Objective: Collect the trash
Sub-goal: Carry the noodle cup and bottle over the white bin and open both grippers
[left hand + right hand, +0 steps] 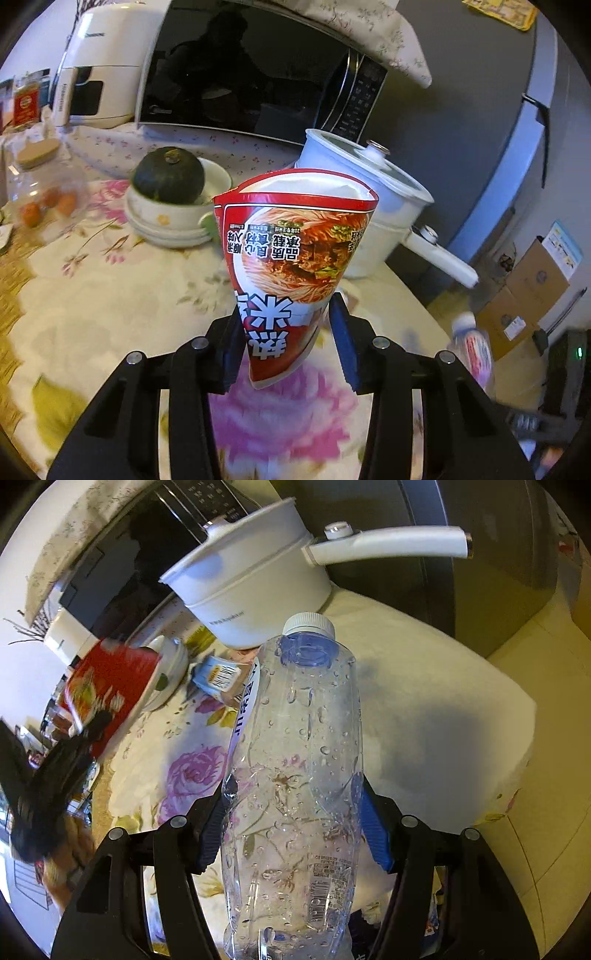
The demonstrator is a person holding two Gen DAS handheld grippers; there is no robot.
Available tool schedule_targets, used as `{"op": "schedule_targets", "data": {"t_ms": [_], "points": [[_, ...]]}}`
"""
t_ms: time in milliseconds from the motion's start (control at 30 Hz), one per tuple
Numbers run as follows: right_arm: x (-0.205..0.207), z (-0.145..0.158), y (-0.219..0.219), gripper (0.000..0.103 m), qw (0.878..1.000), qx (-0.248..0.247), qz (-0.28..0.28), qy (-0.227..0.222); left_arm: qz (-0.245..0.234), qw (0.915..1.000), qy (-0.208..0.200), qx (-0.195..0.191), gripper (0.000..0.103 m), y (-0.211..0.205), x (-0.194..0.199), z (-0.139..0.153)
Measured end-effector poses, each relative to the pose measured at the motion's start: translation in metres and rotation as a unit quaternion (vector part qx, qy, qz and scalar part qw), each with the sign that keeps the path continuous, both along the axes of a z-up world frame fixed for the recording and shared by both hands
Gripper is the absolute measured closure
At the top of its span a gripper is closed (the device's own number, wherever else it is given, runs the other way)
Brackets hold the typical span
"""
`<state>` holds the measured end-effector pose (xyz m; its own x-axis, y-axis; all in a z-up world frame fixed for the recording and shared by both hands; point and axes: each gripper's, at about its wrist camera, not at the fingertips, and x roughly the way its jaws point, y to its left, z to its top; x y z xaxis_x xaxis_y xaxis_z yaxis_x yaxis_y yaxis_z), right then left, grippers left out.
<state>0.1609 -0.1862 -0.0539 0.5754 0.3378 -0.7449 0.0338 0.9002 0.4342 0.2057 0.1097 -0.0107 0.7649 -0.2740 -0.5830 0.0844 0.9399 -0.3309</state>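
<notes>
My left gripper (286, 332) is shut on a squashed red and white instant-noodle cup (295, 251), held open end away from me above the floral tablecloth (92, 295). My right gripper (295, 808) is shut on an empty clear plastic bottle (295, 757) with a white cap and a loose label, held above the table's right end. The noodle cup (110, 686) and the left gripper (48, 775) show blurred at the left of the right wrist view. The bottle (474, 347) shows blurred at the right of the left wrist view. A small crumpled carton (221, 677) lies on the cloth near the pot.
A white electric pot (369, 206) with a long handle stands at the back right. A dark squash in stacked white bowls (170, 206), a microwave (258, 74), a white appliance (96, 74) and a clear jar (40, 184) stand behind. Cardboard boxes (524, 295) sit on the floor.
</notes>
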Motion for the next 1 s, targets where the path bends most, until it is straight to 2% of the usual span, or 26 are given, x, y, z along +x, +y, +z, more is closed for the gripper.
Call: {"op": "schedule_targets", "data": {"t_ms": [100,200,333,567,767,833,1000], "points": [[-0.015,0.007,0.0,0.043,1.0,-0.007,0.008,-0.01,0.002,0.9999,0.006,-0.01,0.06,0.003,-0.03,0.0],[-0.033,0.012,-0.002,0.043,1.0,-0.013,0.01,-0.015,0.004,0.9992,0.018,-0.036,0.06,0.007,-0.059,-0.005],[-0.064,0.016,-0.006,0.043,0.998,-0.053,0.011,-0.024,-0.003,0.9979,0.03,-0.058,0.059,0.004,-0.093,-0.014],[-0.131,0.008,-0.021,0.043,0.992,-0.12,-0.006,-0.027,-0.037,0.9962,0.014,-0.077,0.059,-0.012,-0.121,-0.004],[-0.151,-0.013,-0.022,0.041,0.985,-0.171,-0.008,-0.007,-0.069,0.9946,0.009,-0.078,0.059,-0.029,-0.131,-0.001],[-0.153,-0.017,-0.026,0.031,0.983,-0.181,-0.018,-0.002,-0.078,0.994,0.012,-0.075,0.059,-0.035,-0.133,-0.002],[-0.151,-0.014,-0.042,0.014,0.981,-0.182,-0.069,-0.012,-0.103,0.9916,0.023,-0.075,0.058,-0.047,-0.138,-0.007]]}}
